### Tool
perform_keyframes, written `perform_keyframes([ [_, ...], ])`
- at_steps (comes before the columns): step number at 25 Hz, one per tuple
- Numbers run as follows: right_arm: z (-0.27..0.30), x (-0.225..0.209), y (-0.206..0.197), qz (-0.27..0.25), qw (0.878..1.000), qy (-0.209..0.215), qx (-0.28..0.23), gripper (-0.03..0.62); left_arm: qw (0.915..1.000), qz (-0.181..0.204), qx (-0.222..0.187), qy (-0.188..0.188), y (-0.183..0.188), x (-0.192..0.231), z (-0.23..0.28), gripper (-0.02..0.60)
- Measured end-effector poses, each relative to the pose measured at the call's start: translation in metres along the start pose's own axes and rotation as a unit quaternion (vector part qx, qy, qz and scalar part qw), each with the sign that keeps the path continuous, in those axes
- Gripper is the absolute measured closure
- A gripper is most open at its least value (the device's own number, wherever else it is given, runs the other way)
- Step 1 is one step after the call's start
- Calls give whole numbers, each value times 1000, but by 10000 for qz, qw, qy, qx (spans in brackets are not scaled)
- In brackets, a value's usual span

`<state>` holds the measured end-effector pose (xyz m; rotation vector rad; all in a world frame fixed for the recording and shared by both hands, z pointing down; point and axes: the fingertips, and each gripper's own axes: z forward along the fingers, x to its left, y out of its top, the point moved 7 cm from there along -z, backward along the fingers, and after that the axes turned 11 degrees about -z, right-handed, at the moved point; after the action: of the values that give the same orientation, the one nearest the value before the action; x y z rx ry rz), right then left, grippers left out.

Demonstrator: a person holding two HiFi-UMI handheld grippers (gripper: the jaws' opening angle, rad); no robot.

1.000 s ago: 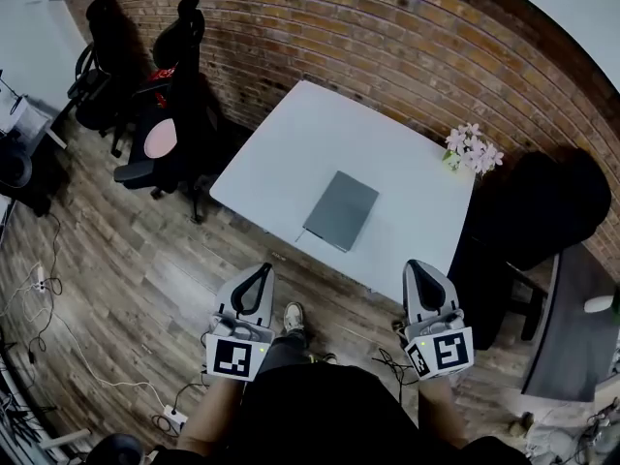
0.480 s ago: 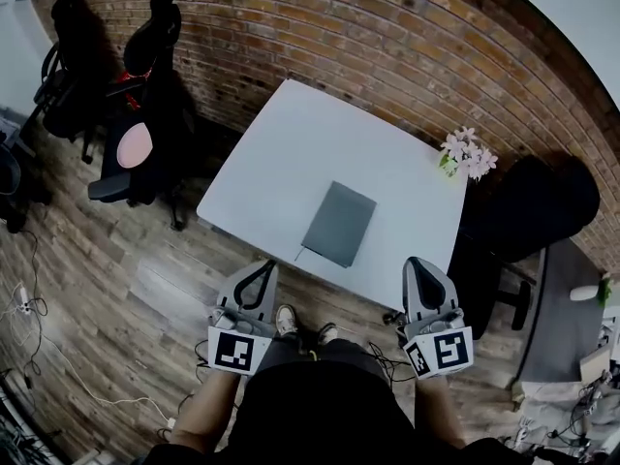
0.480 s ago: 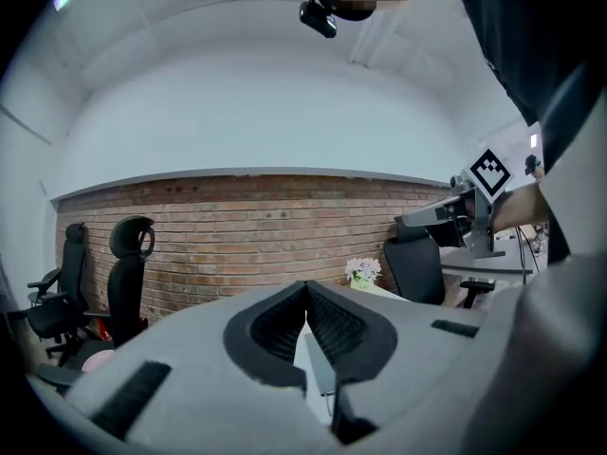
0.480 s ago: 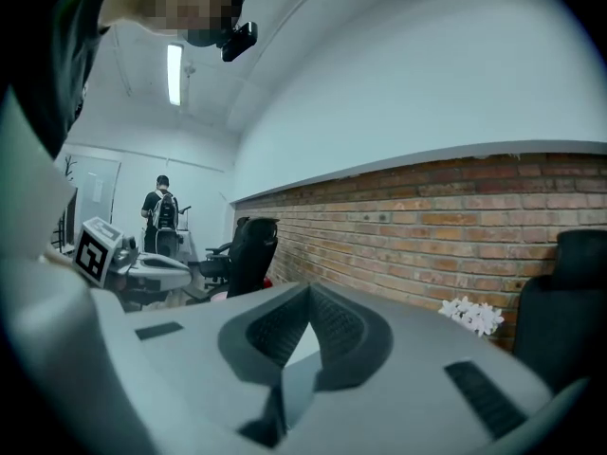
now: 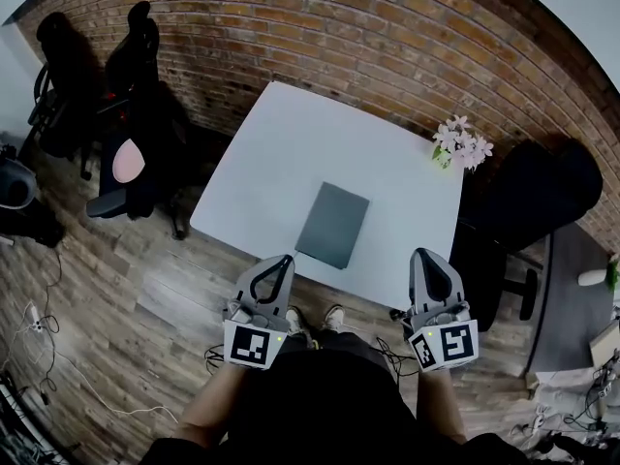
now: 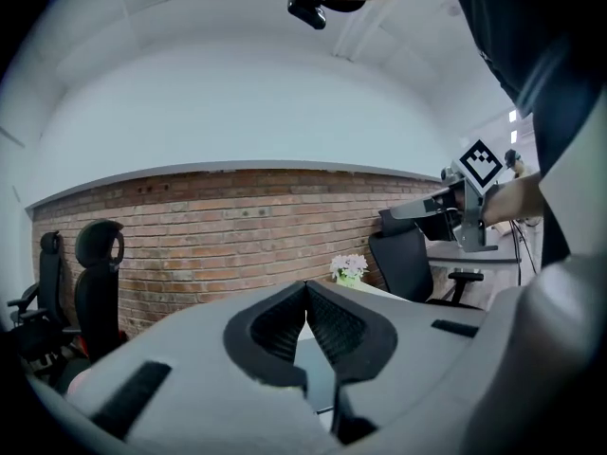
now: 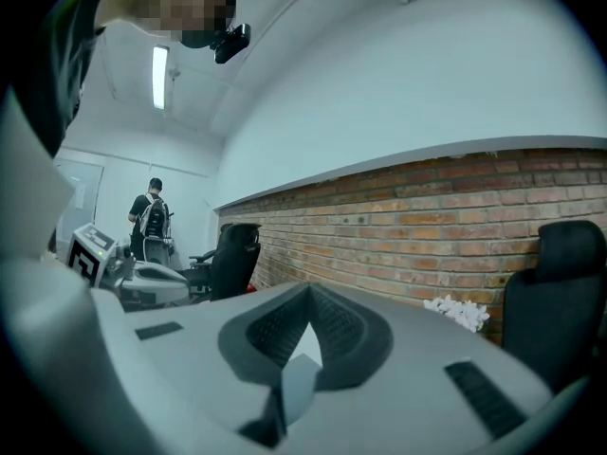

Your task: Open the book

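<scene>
A closed grey book (image 5: 332, 225) lies flat on the white table (image 5: 281, 153), close to its near edge. My left gripper (image 5: 283, 260) hangs just short of that edge, left of the book, shut with nothing in it. At the same height on the book's right, my right gripper (image 5: 426, 256) is also shut and empty. In the left gripper view the fingertips meet (image 6: 305, 284) and a strip of the book (image 6: 319, 368) shows through the gap below. The right gripper view shows its tips together (image 7: 308, 288), pointing level over the table.
A small pot of pale flowers (image 5: 458, 144) stands at the table's far right corner. Black office chairs (image 5: 131, 76) stand to the left, and another black chair (image 5: 538, 197) is at the right. A brick wall (image 5: 387, 37) runs behind the table. Wooden floor lies below.
Both grippers have come forward toward the table's near edge, the left one further. The table and book now sit closer in the head view. The jaws stayed shut.
</scene>
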<state>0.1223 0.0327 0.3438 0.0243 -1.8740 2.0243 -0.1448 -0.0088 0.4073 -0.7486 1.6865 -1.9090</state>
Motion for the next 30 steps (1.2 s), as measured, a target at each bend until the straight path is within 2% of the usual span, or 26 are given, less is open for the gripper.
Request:
perform_keyframes([
  [3,3,-11,-1,52,9999,-56,-94,583,9997,221,57,-90,-3,-7,13,558],
  [11,-1,-38,-17,236,9996,-165,45,583,9979,380,479,-236,-21,-16,49,557],
  [13,-1,-41,-20,266,9994,-183,85,583,9962,513,620,-326,-32,-16,57,557],
  [17,-2,-43,-29,332,9991,-201,188,583,9928,469,1031,-376,-66,-16,69,557],
  [20,-4,-44,-35,366,9988,-205,270,583,9885,519,1324,-505,-87,-20,81,550],
  [23,-8,-45,-41,389,9984,-215,349,583,9821,683,1612,-699,-112,-28,95,486],
  [30,-24,-47,-54,444,9968,-311,581,583,9660,1002,2125,-1082,-159,-47,117,466],
])
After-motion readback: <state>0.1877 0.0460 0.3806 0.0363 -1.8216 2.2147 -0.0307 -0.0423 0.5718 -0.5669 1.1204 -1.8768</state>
